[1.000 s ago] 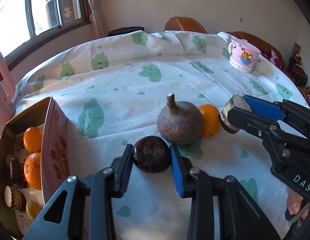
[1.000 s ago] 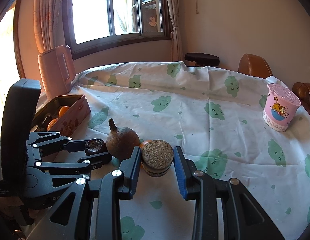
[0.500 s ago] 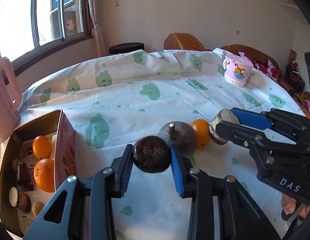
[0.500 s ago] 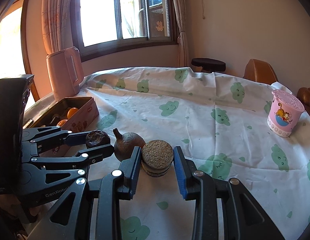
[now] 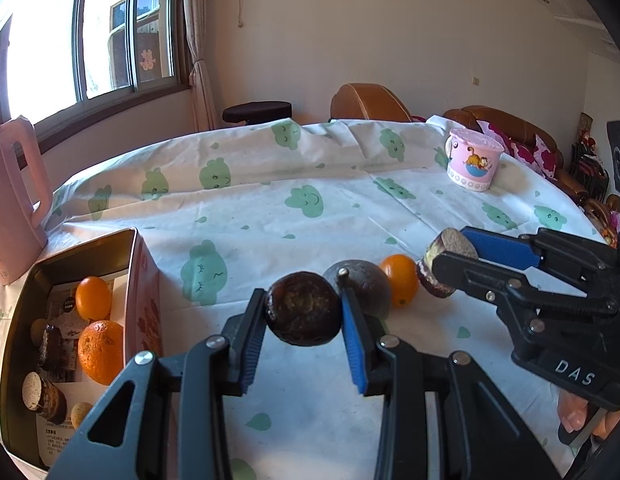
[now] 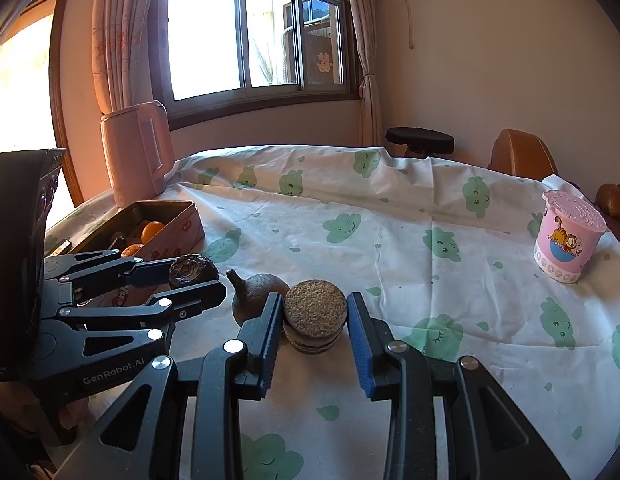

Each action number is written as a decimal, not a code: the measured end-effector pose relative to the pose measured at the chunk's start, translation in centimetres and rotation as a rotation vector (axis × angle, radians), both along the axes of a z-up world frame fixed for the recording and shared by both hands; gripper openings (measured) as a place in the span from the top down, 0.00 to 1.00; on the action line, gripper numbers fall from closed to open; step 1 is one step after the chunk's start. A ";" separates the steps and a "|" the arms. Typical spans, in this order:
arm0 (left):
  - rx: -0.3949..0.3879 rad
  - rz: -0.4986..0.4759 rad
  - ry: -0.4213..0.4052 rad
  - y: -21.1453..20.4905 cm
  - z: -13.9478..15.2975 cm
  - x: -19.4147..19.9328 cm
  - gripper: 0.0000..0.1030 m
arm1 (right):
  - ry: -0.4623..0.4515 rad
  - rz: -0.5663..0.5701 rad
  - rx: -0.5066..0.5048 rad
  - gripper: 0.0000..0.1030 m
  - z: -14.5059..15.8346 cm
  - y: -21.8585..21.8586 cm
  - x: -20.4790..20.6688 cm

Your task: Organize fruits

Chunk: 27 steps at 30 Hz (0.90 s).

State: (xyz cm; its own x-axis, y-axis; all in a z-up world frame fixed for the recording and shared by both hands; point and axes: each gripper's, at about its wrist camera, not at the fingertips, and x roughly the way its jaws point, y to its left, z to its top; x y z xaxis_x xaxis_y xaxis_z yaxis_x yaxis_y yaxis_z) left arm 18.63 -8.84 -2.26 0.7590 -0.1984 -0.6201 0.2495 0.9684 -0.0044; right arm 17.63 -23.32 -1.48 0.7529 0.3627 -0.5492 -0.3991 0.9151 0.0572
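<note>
My left claw [image 5: 302, 314] pinches the dark round fruit [image 5: 302, 314] up off the bench [image 5: 270, 208]. My right claw [image 6: 314, 320] pinches the cut fruit [image 6: 314, 314]. I should carry both slowly to the tin box [image 5: 18, 312] and drop them inside gently.

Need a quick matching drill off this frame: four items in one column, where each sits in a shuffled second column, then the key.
Items:
1. dark round fruit
2. sandy-topped cut piece
3. small orange fruit
4. cartoon cup

Places:
A. far across the tablecloth, alone
B. between the right hand-held gripper's fingers
C. on the cloth beside the stemmed brown fruit
D. clamped in the left hand-held gripper

Pairs: 1-D, 2-B, 3-C, 4-A
</note>
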 end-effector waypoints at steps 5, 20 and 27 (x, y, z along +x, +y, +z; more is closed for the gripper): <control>-0.004 0.007 -0.023 0.2 0.3 -0.3 0.63 | -0.011 0.001 0.001 0.66 0.1 0.0 -0.1; -0.008 0.026 -0.087 0.4 0.9 -1.3 0.63 | -0.056 0.000 0.012 0.66 0.6 -0.2 -1.0; -0.010 0.034 -0.117 0.5 1.2 -1.8 0.63 | -0.077 0.000 0.019 0.66 0.7 -0.3 -1.3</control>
State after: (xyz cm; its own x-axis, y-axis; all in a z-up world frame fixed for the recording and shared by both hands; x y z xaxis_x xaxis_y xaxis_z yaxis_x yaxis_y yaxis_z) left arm 16.84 -8.31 -1.08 0.8328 -0.1766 -0.5246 0.2155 0.9764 0.0135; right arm 16.31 -23.63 -0.76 0.7928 0.3724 -0.4825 -0.4030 0.9142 0.0434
